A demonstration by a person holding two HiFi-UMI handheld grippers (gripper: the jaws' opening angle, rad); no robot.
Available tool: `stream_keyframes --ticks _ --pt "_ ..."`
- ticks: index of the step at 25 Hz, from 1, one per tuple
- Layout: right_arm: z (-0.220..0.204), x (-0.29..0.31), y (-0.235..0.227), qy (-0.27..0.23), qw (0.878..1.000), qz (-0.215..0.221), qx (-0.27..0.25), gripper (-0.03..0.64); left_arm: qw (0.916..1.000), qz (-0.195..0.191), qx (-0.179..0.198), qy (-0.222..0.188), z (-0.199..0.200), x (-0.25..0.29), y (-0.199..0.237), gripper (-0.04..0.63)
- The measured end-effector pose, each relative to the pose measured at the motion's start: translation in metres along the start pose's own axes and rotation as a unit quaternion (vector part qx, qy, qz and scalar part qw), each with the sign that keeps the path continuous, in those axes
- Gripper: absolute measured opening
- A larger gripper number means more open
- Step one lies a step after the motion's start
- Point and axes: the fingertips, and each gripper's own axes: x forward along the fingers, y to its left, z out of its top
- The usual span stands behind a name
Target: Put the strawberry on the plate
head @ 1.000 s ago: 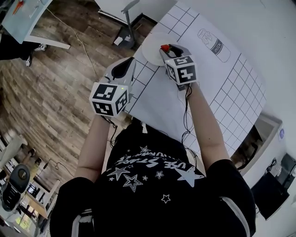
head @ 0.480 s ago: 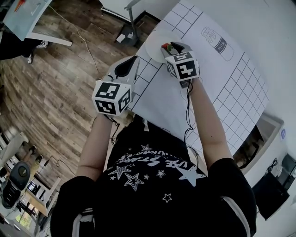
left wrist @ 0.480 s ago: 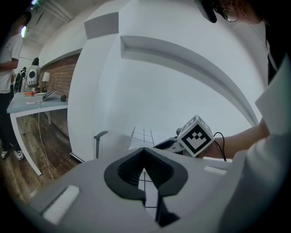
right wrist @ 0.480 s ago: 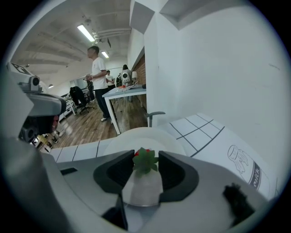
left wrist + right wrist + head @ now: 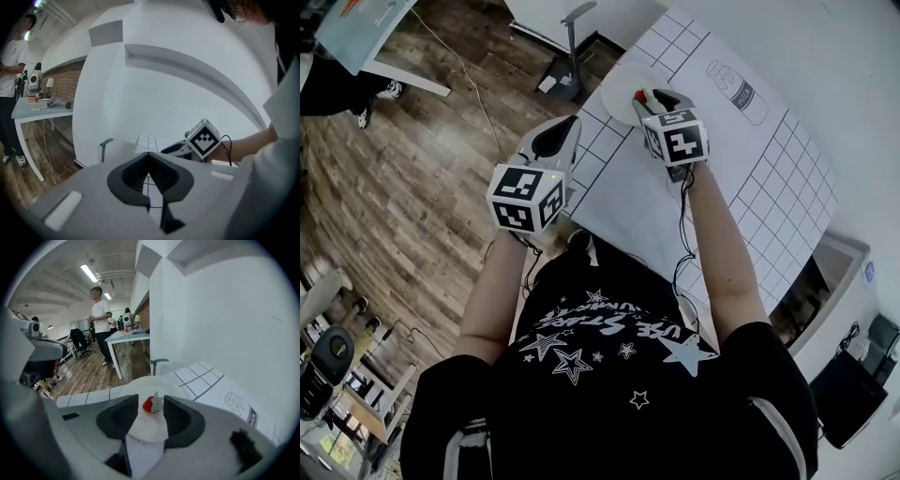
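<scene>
A small red strawberry (image 5: 148,404) with a pale green leaf lies on the round white plate (image 5: 140,384), between the jaws of my right gripper (image 5: 151,411). Those jaws are opening. A gap shows between the left pad and the fruit, and the leaf sits close to the right pad. In the head view the strawberry (image 5: 639,97) shows at the tips of the right gripper (image 5: 651,97), over the plate (image 5: 619,86) near the table's far left corner. My left gripper (image 5: 565,129) hangs over the table's left edge, its jaws (image 5: 149,157) meeting at the tips with nothing in them.
The plate rests on a white gridded sheet (image 5: 750,178) with a drawn milk bottle (image 5: 737,92) to its right. Past the table edge lies wooden floor with a metal stand (image 5: 565,45). A person (image 5: 100,315) stands by a desk (image 5: 127,336) across the room.
The right gripper has stayed over the plate with the strawberry at its tips, edging slightly farther along the table. The left gripper has barely moved.
</scene>
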Motion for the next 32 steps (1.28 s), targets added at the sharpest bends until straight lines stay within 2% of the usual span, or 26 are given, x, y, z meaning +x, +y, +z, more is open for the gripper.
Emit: stream_keyframes --ticks 13,21,26,32 --pt "0.012 -0.064 0.017 -0.048 0.998 -0.029 0.037 0.161 0.9995 -0.015 0.011 -0.025 0.010 -0.044 -0.019 0.008" --pt "0.010 -0.106 0.043 -0.075 0.995 -0.032 0.062 0.160 0.9978 -0.044 0.029 -0.039 0.015 -0.074 -0.038 0.008" --pt "0.009 -0.137 0.063 -0.102 0.990 -0.058 0.077 0.078 0.9953 -0.074 0.042 -0.046 0.014 -0.095 -0.052 0.008" --pt "-0.001 -0.179 0.087 -0.141 0.979 -0.084 0.117 0.029 0.9904 -0.118 0.054 -0.045 0.005 -0.115 -0.070 0.008"
